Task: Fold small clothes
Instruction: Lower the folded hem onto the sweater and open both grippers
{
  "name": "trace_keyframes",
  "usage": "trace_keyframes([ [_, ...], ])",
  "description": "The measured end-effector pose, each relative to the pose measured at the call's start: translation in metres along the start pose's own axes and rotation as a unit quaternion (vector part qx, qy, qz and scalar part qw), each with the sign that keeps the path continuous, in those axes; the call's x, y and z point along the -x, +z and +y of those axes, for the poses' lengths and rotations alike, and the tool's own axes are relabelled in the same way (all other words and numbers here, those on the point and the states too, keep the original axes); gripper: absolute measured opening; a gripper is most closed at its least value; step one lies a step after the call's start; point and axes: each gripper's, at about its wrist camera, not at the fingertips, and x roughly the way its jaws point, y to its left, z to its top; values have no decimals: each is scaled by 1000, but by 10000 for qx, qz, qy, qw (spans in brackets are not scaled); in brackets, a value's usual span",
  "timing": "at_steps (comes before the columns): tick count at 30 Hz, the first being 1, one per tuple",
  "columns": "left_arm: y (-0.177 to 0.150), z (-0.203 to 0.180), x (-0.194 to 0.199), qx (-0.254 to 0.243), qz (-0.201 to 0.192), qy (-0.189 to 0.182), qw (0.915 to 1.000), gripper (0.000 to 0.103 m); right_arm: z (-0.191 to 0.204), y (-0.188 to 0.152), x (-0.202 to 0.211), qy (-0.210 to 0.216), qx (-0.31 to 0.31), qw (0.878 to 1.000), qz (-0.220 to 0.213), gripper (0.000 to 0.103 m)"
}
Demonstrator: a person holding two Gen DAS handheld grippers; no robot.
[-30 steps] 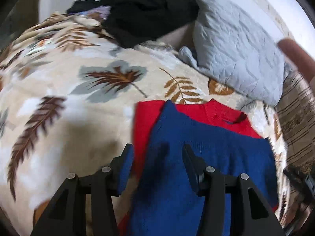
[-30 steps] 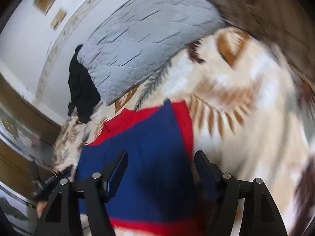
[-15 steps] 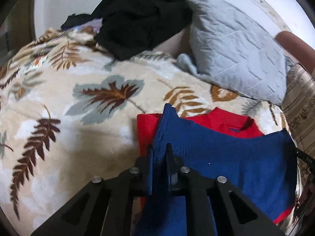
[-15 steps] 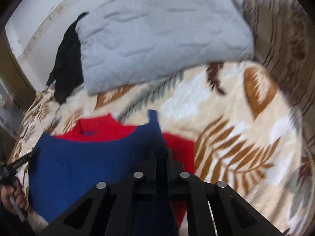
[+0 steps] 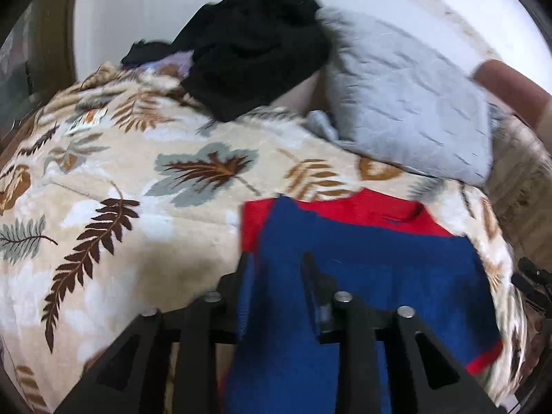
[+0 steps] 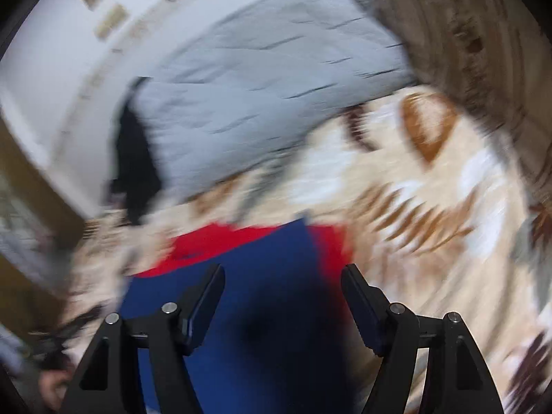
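Right view blurred; sweater (image 5: 362, 276) bottom cropped.

A bed covered by a cream fleece blanket (image 5: 114, 241) printed with brown and grey leaves carries everything. A folded blue-and-red knitted garment (image 5: 372, 269) lies flat on its near side. Farther back rest a grey quilted pillow (image 5: 407, 110) and a crumpled black garment (image 5: 255, 51) (touching the pillow's edge).
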Motion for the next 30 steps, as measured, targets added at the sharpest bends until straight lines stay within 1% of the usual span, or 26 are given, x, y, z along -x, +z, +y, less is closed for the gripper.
trace_keyframes([
  [1, -6, -5, 5, -86, -59, -36, 9999, 47, 6, -8, 5, 304, -24, 9995, 40, 74],
  [2, -12, -10, 6, -159, -80, -37, 9998, 50, 11, -20, 6, 638, -98, 9978, 174, 74],
  [3, -20, -15, 2, -295, 3, 28, 9996, 50, 13, -28, 1, 859, -173, 9956, 327, 74],
  [4, -28, -18, -7, -443, 185, 177, 9987, 50, 11, -38, -5, 1053, -285, 9927, 507, 74],
  [5, -35, -18, -19, -538, 379, 402, 9970, 50, 7, -46, -12, 1068, -364, 9916, 635, 74],
  [6, -43, -13, -34, -532, 651, 718, 9939, 50, -3, -54, -24, 886, -478, 9917, 805, 74],
  [7, -49, -5, -42, -393, 895, 831, 9917, 52, -15, -61, -31, 609, -628, 9920, 909, 74],
  [8, -50, 4, -38, -120, 879, 655, 9939, 52, -28, -65, -34, 530, -897, 9902, 927, 69],
  [9, -49, 9, -32, 44, 838, 608, 9946, 52, -35, -66, -27, 685, -1131, 9879, 808, 69],
  [10, -48, 12, -25, 135, 799, 630, 9947, 52, -34, -63, -17, 609, -1110, 9893, 727, 71],
  [11, -47, 13, -18, 142, 731, 651, 9951, 52, -29, -61, -6, 516, -947, 9922, 628, 72],
  [12, -47, 12, -9, 105, 610, 624, 9961, 52, -25, -59, 2, 541, -830, 9936, 534, 72],
  [14, -52, 7, 2, 14, 460, 554, 9974, 55, -20, -62, 17, 743, -723, 9936, 443, 72],
  [15, -57, 4, 2, -116, 460, 565, 9973, 57, -19, -67, 22, 848, -694, 9930, 444, 72],
  [16, -63, 1, -3, -286, 548, 661, 9959, 58, -23, -72, 22, 887, -683, 9926, 464, 74],
  [17, -70, 0, -13, -440, 738, 830, 9928, 58, -23, -82, 20, 840, -667, 9928, 541, 76],
  [18, -76, 2, -22, -476, 972, 962, 9895, 60, -31, -90, 11, 635, -740, 9928, 697, 76],
  [19, -79, 7, -22, -328, 979, 888, 9907, 60, -42, -95, 6, 592, -950, 9907, 773, 74],
  [20, -79, 11, -16, -161, 894, 820, 9925, 60, -46, -95, 9, 712, -1086, 9892, 673, 74],
  [21, -77, 13, -11, -58, 887, 786, 9929, 60, -44, -93, 16, 688, -1097, 9897, 611, 75],
  [22, -75, 14, -6, -41, 839, 778, 9934, 60, -37, -89, 24, 615, -988, 9917, 542, 75],
  [25, -77, 12, 8, -127, 596, 805, 9949, 61, -21, -85, 44, 837, -674, 9939, 265, 75],
  [27, -83, 14, 3, -114, 814, 771, 9936, 61, -17, -89, 40, 840, -574, 9944, 284, 76],
  [28, -86, 16, 0, -70, 993, 788, 9919, 61, -23, -92, 34, 698, -596, 9952, 346, 76],
  [29, -89, 18, 0, 7, 1102, 789, 9908, 61, -33, -98, 25, 470, -728, 9950, 503, 76],
  [30, -90, 19, 8, 85, 1054, 748, 9916, 61, -46, -104, 19, 506, -1076, 9909, 638, 74],
])
